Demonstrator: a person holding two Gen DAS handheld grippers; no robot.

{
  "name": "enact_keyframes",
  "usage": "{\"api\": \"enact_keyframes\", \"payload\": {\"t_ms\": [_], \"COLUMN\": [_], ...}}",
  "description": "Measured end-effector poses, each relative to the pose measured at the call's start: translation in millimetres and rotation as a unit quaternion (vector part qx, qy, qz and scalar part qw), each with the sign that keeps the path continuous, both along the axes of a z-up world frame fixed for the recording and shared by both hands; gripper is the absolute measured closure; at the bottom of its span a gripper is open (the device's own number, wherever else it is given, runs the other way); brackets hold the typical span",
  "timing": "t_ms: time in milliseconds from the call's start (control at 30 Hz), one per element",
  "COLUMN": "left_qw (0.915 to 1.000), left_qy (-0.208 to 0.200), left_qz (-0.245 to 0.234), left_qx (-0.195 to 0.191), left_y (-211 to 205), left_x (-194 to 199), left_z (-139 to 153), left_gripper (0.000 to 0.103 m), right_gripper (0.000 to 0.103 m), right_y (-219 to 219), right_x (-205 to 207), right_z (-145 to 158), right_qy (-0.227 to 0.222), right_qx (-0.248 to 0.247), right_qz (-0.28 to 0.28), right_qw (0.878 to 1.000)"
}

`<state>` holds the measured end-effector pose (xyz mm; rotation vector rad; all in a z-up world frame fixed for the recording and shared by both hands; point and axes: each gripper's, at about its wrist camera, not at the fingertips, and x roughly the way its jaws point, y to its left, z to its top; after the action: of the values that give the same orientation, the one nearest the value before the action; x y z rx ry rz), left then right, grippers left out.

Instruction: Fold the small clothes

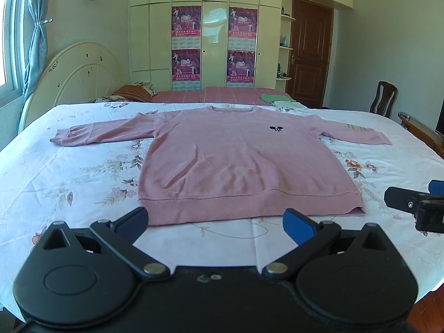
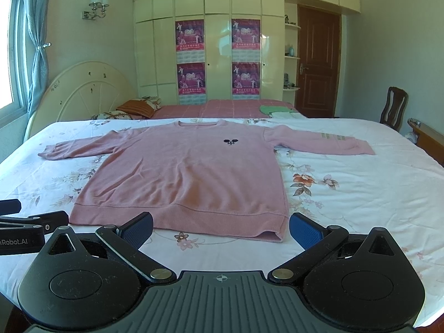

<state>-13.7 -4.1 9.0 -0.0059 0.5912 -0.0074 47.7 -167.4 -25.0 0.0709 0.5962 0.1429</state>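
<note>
1 pink sweater (image 1: pixel 238 161), flat on bed (image 1: pixel 69 172). Left tool (image 1: pixel 216 222), right tool (image 2: pixel 221 229): wide, empty. Advice: pinch sleeve cuffs, fold inward evenly.

both wrist views sit low at the bed's (image 1: pixel 69 166) near edge, facing the wardrobe (image 2: pixel 219 41); both share the pink sweater (image 1: pixel 236 161), and each catches the other gripper at its side.

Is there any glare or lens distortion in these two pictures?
Left wrist view: bed sheet edge bows from the fisheye, corners dark, glare on wardrobe door. Right wrist view: same bowing, glare on wardrobe; pink sweater evenly lit and sharp.
</note>
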Motion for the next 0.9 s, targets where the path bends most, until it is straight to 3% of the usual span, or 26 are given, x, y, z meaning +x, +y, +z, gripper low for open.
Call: {"api": "enact_keyframes", "payload": {"t_ms": [500, 733, 900], "left_qw": [0.9998, 0.9991, 0.9998], "left_qy": [-0.017, -0.027, -0.01], "left_qz": [0.009, -0.001, -0.01], "left_qx": [-0.001, 0.033, 0.011], "left_y": [-2, -19, -24], "left_x": [41, 75, 109], "left_z": [7, 5, 3], "left_gripper": [0.0, 0.0, 0.0], "right_gripper": [0.0, 0.0, 0.0], "right_y": [-28, -37, -48], "right_x": [27, 56, 87], "right_z": [7, 7, 5], "right_qy": [-0.033, -0.03, -0.023], "right_qx": [-0.03, -0.03, -0.023], "right_qz": [-0.062, -0.07, -0.066], "right_qw": [0.997, 0.997, 0.997]}}
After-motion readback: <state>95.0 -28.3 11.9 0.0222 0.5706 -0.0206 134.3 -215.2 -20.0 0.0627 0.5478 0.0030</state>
